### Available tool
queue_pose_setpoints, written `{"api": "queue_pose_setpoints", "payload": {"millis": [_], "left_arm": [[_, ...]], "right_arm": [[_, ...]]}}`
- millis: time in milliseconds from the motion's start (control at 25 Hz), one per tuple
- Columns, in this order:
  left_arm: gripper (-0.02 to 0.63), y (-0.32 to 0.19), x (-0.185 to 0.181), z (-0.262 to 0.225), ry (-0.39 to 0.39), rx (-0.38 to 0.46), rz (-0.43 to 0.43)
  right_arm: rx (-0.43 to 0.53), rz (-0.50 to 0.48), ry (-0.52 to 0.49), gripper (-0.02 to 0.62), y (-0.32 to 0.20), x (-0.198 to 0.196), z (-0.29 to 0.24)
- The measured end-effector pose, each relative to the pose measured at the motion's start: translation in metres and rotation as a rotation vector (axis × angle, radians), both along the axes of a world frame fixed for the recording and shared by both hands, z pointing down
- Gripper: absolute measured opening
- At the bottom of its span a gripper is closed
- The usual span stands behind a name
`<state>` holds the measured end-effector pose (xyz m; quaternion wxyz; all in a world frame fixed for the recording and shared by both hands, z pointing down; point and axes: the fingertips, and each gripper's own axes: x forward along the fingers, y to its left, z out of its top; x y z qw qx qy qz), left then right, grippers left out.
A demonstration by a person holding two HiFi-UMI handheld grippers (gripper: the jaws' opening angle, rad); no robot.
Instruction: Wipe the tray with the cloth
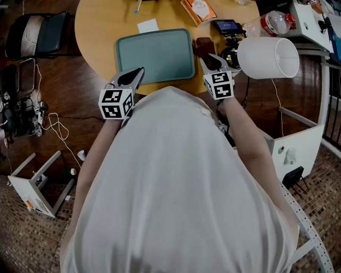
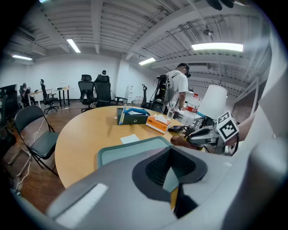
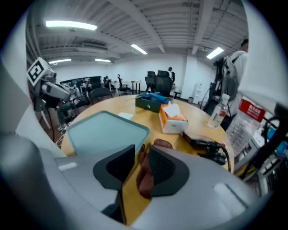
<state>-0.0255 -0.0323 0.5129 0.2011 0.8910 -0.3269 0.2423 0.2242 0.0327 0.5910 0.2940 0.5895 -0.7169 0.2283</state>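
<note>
The right gripper [image 1: 209, 57] hangs over the near edge of the round table [image 1: 101, 26], its jaws a little apart and gripping nothing. The brown cloth [image 1: 204, 45] lies crumpled on the wood just past its tips, against the tray's right rim. The left gripper [image 1: 139, 71] sits at the tray's near left corner, its tips pinched together on nothing.

The teal tray [image 1: 154, 56] lies flat between the two, bare and matte, with rounded corners and a raised rim. Around it are a white slip of paper [image 1: 148, 25], an orange tissue box [image 1: 198, 9], a small camera [image 1: 226, 25] and a water bottle [image 1: 273, 22]. A white lampshade [image 1: 269, 57] stands close by the right gripper.

From overhead the person's white shirt hides the near floor. The right gripper view shows the cloth [image 3: 145, 173] through the gap between its pads. The left gripper view adds a dark box [image 2: 133, 116], a folding chair [image 2: 38, 134] and a standing person [image 2: 180, 87] beyond the table.
</note>
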Motion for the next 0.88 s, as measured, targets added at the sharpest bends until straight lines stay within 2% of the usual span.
{"api": "queue_pose_setpoints", "payload": {"millis": [120, 280, 440, 520, 560, 680, 800, 880], "left_arm": [[0.000, -0.003, -0.006, -0.002, -0.003, 0.001, -0.019], [0.000, -0.004, -0.013, -0.002, -0.010, 0.002, -0.045], [0.000, 0.002, -0.028, -0.002, -0.016, 0.006, -0.084], [0.000, 0.003, -0.035, 0.000, -0.017, -0.002, -0.109], [0.000, 0.004, -0.037, 0.001, -0.017, -0.007, -0.119], [0.000, 0.010, -0.041, 0.004, -0.022, -0.014, -0.129], [0.000, 0.012, -0.046, 0.009, -0.018, -0.022, -0.138], [0.000, 0.011, -0.049, 0.012, -0.016, -0.030, -0.148]], "right_arm": [[-0.102, 0.088, 0.016, 0.128, 0.004, 0.030, 0.032], [-0.175, 0.122, 0.048, 0.152, -0.001, 0.048, 0.057], [-0.269, 0.168, 0.052, 0.147, -0.001, 0.055, 0.079], [-0.302, 0.186, 0.054, 0.111, 0.004, 0.059, 0.088], [-0.304, 0.183, 0.055, 0.089, 0.005, 0.060, 0.089], [-0.275, 0.173, 0.061, 0.074, -0.002, 0.058, 0.081], [-0.193, 0.169, 0.058, 0.071, -0.008, 0.049, 0.057], [-0.120, 0.132, 0.043, 0.071, -0.017, 0.037, 0.038]]}}
